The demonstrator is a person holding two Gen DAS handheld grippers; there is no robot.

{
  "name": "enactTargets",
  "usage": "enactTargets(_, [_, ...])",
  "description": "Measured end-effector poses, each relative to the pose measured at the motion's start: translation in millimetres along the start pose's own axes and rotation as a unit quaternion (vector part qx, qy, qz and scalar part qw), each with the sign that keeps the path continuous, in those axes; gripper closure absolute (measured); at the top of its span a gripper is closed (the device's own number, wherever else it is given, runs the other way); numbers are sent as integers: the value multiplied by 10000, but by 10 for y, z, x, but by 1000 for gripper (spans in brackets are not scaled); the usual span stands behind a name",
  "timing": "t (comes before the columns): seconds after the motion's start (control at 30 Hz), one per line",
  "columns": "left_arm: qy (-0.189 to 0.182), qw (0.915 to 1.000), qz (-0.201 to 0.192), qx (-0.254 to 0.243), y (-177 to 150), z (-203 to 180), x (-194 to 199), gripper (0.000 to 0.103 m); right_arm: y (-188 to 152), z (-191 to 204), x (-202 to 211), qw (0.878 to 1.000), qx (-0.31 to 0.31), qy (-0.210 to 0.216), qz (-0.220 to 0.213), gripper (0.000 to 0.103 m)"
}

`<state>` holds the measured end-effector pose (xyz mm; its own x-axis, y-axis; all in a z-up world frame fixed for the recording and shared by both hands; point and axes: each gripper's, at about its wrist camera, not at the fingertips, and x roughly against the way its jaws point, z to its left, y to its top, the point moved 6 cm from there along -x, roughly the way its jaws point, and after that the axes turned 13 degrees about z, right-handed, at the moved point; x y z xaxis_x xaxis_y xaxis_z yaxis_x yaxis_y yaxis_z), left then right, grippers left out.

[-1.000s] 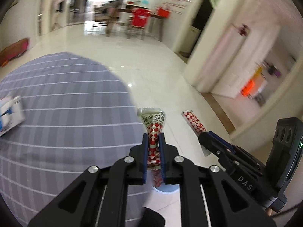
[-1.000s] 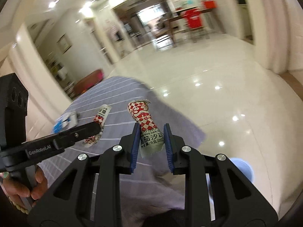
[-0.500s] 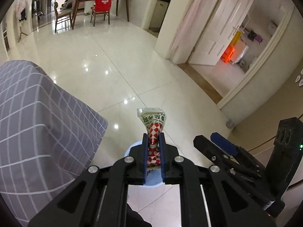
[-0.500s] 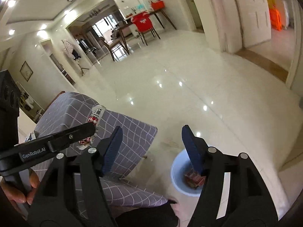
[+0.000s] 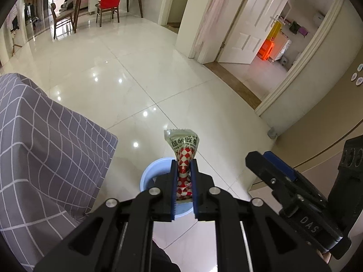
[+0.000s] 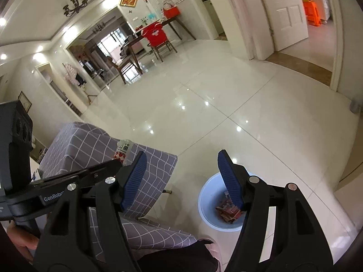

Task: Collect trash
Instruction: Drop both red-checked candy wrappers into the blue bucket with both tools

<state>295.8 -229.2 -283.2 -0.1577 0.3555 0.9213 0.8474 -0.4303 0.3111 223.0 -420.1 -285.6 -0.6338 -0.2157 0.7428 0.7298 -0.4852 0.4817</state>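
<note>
Red-and-white checked sachet [image 5: 184,158] with a clear crimped top (printed label) stands upright, clamped in the left claw [image 5: 184,176] above the pale blue bin [image 6: 207,195]. Right claw [image 6: 181,176] gapes wide, holding nothing; wrappers [image 6: 228,212] lie inside the bin.

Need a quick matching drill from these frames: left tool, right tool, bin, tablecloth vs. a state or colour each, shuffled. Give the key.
1. left tool
2. right tool
3. bin
4. tablecloth

A. light blue, wrappers inside
B. grey with white grid
C. open, holding nothing
D. shut on a red-and-white snack wrapper

Pairs: 1-D, 2-C, 3-A, 4-B
</note>
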Motion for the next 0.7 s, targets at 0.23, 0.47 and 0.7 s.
enactTargets(0.23, [-22,9997,48,-234,44,-126,-68,92,17,-84,269,9988,-191,-48,-438,34])
enactTargets(0.47, [-87,9986,-80,-507,192,-356,3,91,62,-258,582,9934,-487,-49,-1041,31])
enactTargets(0.7, [-29,9984,-366,-422,242,-410,120,19,44,-337,657,9919,-604,-96,-1114,30])
